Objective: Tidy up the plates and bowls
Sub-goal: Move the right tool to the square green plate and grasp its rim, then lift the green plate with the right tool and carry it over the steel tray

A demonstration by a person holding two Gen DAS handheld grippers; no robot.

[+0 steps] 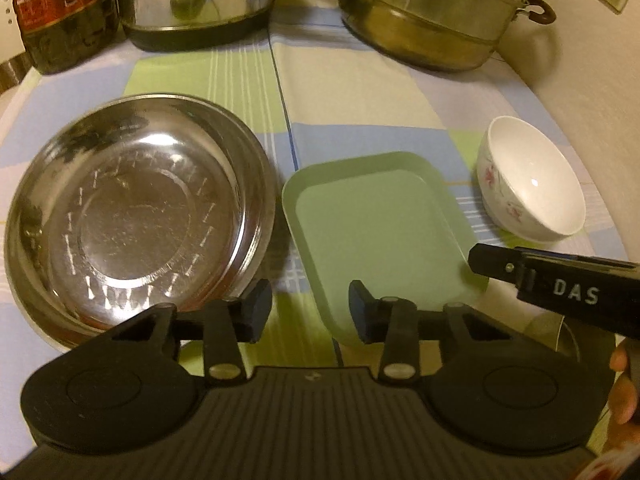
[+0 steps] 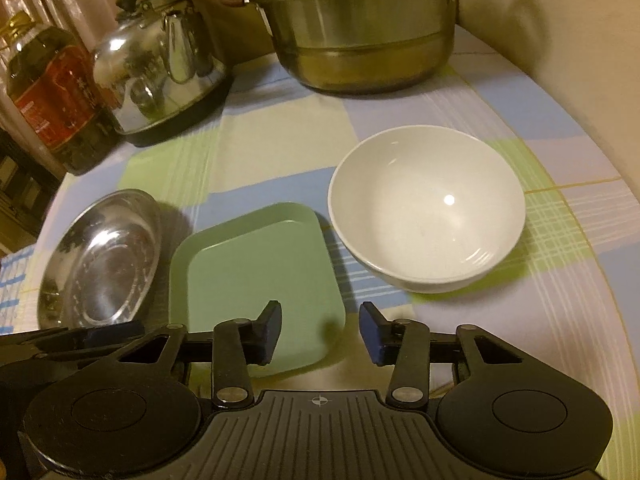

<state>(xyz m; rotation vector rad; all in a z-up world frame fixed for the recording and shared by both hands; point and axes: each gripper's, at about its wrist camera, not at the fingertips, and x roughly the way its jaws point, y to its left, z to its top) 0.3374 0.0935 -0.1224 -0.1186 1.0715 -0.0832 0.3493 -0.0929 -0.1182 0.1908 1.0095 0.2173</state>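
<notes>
- Tableware for sorting sits on a checked tablecloth (image 2: 500,104): a steel dish (image 1: 136,216) to the left, a square green plate (image 1: 376,220) in the middle, a white ceramic bowl (image 2: 428,208) to the right, each apart from the next.
- Left gripper (image 1: 306,306) hovers low with its jaws apart and empty, over the gap between the steel dish and the green plate's near left corner.
- Right gripper (image 2: 320,330) also has its jaws apart and holds nothing; it hangs above the green plate's near right corner, with the white bowl just ahead and to its right.
- Judged by looks, the green plate is light, stiff plastic with a raised rim; pinching that rim at the near edge seems the surest hold.
- The white bowl, with a pink flower pattern outside, is likely heavier, glazed, slippery and breakable; its thin rim is the only place to grip.
- The steel dish is probably light, rigid and slick, with a wide lip to grasp.
- A kettle (image 2: 160,68), a stacked steamer pot (image 2: 360,28) and an oil bottle (image 2: 52,96) stand at the back, well clear.
</notes>
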